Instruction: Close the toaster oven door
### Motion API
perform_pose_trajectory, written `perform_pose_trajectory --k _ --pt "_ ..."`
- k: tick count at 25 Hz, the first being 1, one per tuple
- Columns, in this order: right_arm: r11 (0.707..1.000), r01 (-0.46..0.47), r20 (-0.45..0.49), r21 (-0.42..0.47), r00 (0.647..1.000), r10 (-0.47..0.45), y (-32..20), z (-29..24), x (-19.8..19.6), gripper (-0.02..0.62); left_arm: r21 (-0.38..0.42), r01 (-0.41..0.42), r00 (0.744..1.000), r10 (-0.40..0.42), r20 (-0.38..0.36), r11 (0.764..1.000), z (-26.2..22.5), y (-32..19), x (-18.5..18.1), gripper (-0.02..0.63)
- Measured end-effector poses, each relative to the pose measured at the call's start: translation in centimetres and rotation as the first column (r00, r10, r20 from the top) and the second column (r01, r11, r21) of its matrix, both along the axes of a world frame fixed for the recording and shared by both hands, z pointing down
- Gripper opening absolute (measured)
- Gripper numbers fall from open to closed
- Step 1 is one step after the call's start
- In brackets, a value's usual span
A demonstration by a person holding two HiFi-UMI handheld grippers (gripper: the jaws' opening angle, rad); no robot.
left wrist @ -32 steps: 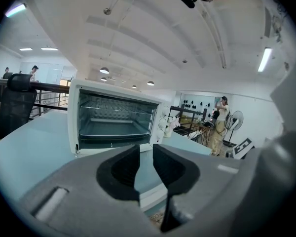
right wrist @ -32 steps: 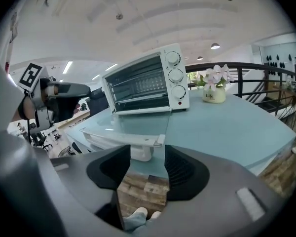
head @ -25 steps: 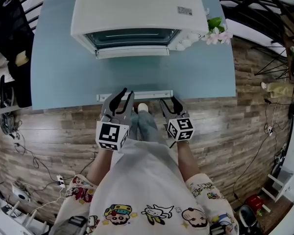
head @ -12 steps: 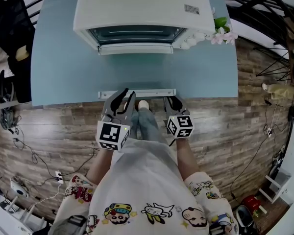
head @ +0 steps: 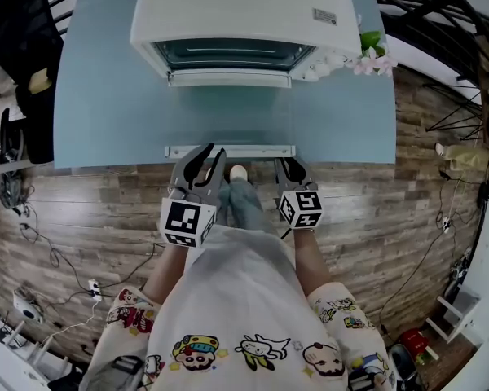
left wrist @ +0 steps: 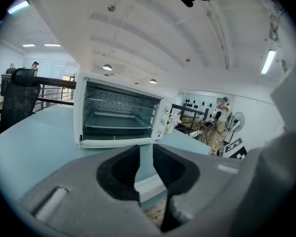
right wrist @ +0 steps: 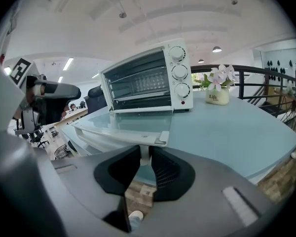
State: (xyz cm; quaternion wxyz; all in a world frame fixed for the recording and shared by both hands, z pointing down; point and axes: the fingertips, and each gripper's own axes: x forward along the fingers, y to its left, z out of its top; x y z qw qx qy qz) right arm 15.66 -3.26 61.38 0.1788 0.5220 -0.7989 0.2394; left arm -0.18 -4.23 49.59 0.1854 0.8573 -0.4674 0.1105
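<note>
Toaster oven (head: 244,10): door (head: 228,120) down, wire rack (left wrist: 118,99) inside | right claw (head: 289,163): just closed, gripping door handle (head: 228,151) | left claw (head: 205,157): jaws apart

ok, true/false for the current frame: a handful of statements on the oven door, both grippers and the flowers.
1. The toaster oven has its door shut. False: the door is folded down, open.
2. A flower pot stands on the table beside the oven's knobs. True.
3. The left gripper clamps the door handle. False: its jaws stand apart, gripping nothing.
4. The right gripper has the door handle between its jaws. True; they have just been closing on it.
</note>
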Motion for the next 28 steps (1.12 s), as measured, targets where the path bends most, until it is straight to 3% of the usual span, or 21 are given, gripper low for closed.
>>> perform_pose_trajectory --k 15,28 --pt "1.0 0.013 0.021 0.017 1.0 -0.013 -0.5 -4.0 0.0 0.083 0.049 0.03 1.0 -0.029 -0.012 0.998 -2.6 -0.9 -0.2 0.075" --pt "0.994 -0.001 0.039 0.109 0.999 -0.003 -2.5 -10.0 0.0 0.083 0.131 0.055 0.998 -0.052 -0.028 0.99 -6.1 -1.6 -0.9 0.075"
